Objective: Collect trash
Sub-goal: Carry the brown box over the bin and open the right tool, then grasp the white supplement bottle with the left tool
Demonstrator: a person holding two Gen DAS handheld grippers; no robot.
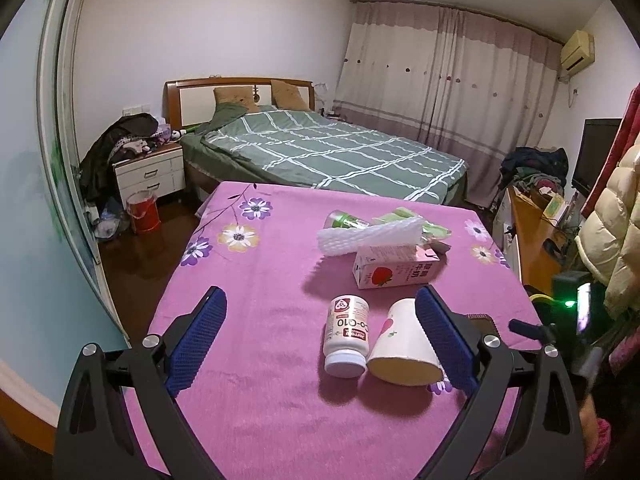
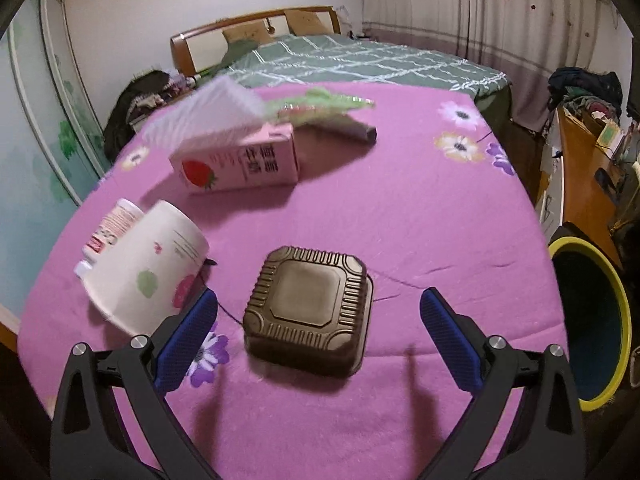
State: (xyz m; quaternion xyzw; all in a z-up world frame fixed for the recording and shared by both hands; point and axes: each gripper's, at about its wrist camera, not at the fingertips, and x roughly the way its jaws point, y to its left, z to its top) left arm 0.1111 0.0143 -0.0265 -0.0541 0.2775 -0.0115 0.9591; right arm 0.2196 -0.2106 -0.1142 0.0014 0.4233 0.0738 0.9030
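The left gripper (image 1: pixel 320 312) hovered over the near end of the desk (image 1: pixel 248 280), which was covered in a pink flowered cloth, and its blue-padded fingers (image 1: pixel 198 340) were spread wide apart, holding nothing. Taking the pink strawberry milk carton (image 1: pixel 396 270) as the landmark, a white supplement bottle (image 1: pixel 346 336) lay on its side nearer the camera than the carton, and a paper cup (image 1: pixel 404 344) lay tipped just beside the bottle, its side close against the right finger. A white foam net sleeve (image 1: pixel 370 238) rested on top of the carton, and behind the carton lay a green can (image 1: pixel 346 220) and a crumpled green wrapper (image 1: pixel 416 222). The right gripper (image 2: pixel 318 308) also had its fingers (image 2: pixel 450 338) wide apart, empty, either side of an overturned brown plastic tray (image 2: pixel 308 308) that sat on the cloth in front of the carton (image 2: pixel 240 164). The cup (image 2: pixel 148 268) lay left of that tray, in front of the carton. Well to the right of the carton, off the desk edge, stood a bin with a yellow rim (image 2: pixel 592 320). A bed (image 1: pixel 328 152) with a green checked cover lay beyond the carton.
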